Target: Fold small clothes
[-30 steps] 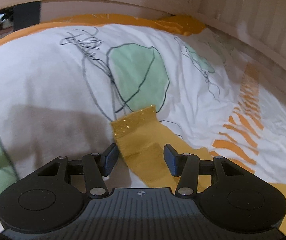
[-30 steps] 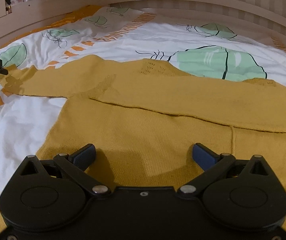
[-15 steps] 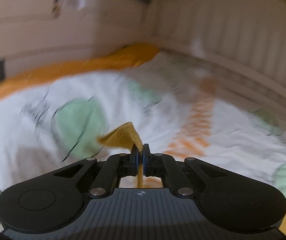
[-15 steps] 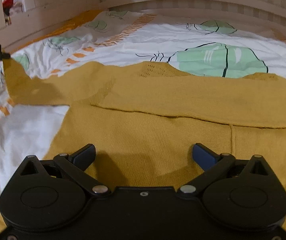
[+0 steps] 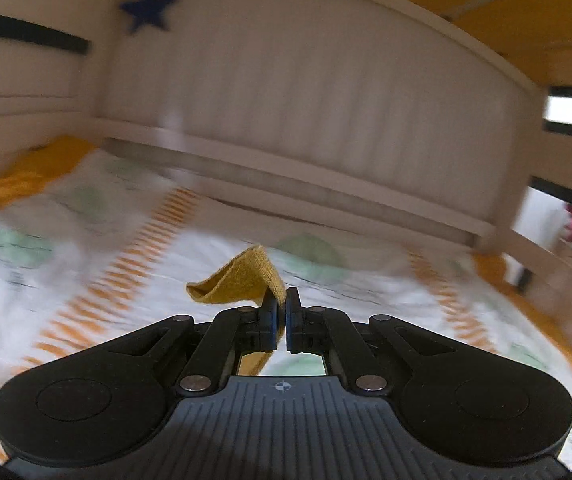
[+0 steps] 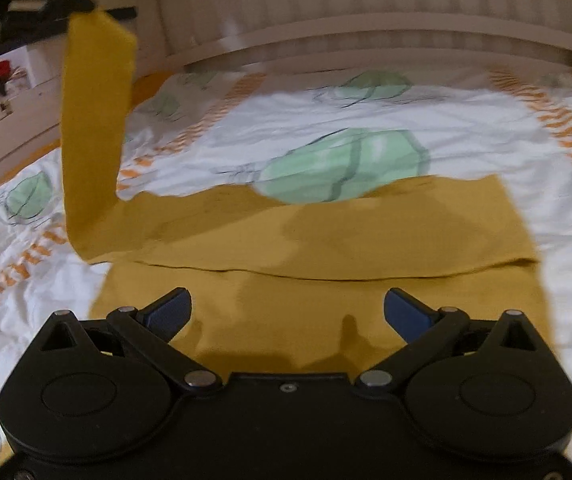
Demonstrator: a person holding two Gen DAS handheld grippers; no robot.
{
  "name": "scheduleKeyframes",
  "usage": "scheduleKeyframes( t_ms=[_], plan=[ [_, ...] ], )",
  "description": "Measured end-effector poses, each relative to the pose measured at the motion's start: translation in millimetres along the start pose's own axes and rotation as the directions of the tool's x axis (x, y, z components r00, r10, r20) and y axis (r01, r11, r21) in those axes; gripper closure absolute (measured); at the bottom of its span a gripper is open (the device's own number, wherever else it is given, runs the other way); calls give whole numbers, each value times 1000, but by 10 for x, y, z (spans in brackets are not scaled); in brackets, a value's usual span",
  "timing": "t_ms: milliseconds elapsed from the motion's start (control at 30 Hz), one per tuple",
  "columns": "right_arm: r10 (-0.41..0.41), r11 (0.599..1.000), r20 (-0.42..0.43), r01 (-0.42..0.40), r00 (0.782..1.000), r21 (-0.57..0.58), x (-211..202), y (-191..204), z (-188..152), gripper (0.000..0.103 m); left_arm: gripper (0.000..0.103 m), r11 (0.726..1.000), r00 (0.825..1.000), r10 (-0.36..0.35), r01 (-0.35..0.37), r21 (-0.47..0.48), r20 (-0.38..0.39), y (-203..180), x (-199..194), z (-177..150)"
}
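A mustard-yellow knit garment (image 6: 325,240) lies flat on the bed. Its left sleeve (image 6: 94,120) is pulled straight up into the air. My left gripper (image 5: 281,312) is shut on that sleeve's cuff (image 5: 242,276), which curls out to the left of the pads. In the right wrist view that same left gripper (image 6: 82,6) shows at the top left, holding the sleeve's upper end. My right gripper (image 6: 287,312) stands open just above the garment's near part, with only flat cloth under its fingers.
The bed cover (image 6: 365,112) is white with green leaf prints and orange stripes. A pale slatted bed rail (image 5: 305,92) closes off the far side. A blue star (image 5: 148,10) hangs on the wall. Shelves with small items (image 6: 6,76) stand at the left.
My left gripper closed on the sleeve cuff and lifted it high off the bed, swinging to the right. The right gripper shifted forward over the garment and stayed open.
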State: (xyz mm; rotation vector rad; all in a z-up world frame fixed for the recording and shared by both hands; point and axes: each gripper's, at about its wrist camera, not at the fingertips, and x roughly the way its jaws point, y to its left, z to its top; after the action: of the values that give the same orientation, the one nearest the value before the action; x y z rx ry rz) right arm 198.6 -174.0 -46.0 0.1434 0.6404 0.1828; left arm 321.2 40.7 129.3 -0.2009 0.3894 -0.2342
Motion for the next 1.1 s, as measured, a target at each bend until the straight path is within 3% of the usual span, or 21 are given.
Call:
scheduleKeyframes(
  t_ms=[200,300,400,533,700,900,1100],
  plan=[
    [-91,995,31,90,995,53,-108,-410,-89,1,99,997,990,-80,80,-3,-114,-833,602,-668],
    [-115,991,19,114,993,74,-76,-560,-96,1,98,995,980,-90,94,15,-178,-1026,889,-998],
    [-123,988,10,122,992,91,-69,-658,-101,1,92,992,972,-113,121,29,-208,-1177,924,-1233],
    [-125,986,11,123,992,111,-71,-715,-89,1,80,980,961,-179,193,45,-209,-1297,856,-1277],
    [-119,987,13,116,993,114,-69,-731,-140,1,74,975,974,-181,196,109,-133,-1186,468,-1206],
    [-87,990,22,84,996,115,-43,-668,-163,1,69,989,988,-4,27,147,-155,-714,271,-1386],
    [-46,991,37,41,998,126,-28,-610,-206,1,69,982,958,178,-159,97,-224,52,178,-1767]
  ],
)
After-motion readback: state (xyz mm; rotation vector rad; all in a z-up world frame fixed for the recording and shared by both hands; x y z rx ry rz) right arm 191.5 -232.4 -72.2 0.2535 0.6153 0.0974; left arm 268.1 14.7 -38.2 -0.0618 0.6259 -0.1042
